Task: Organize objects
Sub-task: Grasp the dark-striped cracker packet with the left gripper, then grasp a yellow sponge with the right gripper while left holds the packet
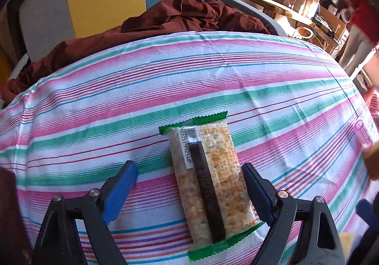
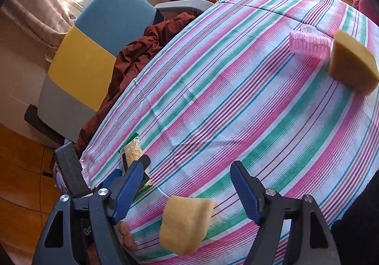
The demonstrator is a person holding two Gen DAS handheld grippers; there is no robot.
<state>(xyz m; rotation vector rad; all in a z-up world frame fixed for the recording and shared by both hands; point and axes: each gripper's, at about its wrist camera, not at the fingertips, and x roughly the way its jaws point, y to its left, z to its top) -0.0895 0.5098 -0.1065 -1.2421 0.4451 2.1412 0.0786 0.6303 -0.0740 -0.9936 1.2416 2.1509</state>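
Observation:
A cracker packet (image 1: 208,182) with green ends lies on the striped tablecloth (image 1: 165,80). My left gripper (image 1: 189,170) is open and straddles it. Its right finger is against the packet's edge, and its left finger stands well clear. In the right wrist view the same packet (image 2: 132,149) shows at the table's left edge. My right gripper (image 2: 188,168) is open over a pale yellow sponge piece (image 2: 186,224), which sits low between the jaws and touches neither. A larger tan sponge (image 2: 353,61) and a pink hair roller (image 2: 308,45) lie far right.
A chair (image 2: 94,47) with a blue, yellow and grey back stands against the table's far side, with a dark red cloth (image 1: 184,16) heaped on it. A wooden desk (image 1: 267,2) with a box stands behind. A dark box (image 2: 68,168) sits by the table's left edge.

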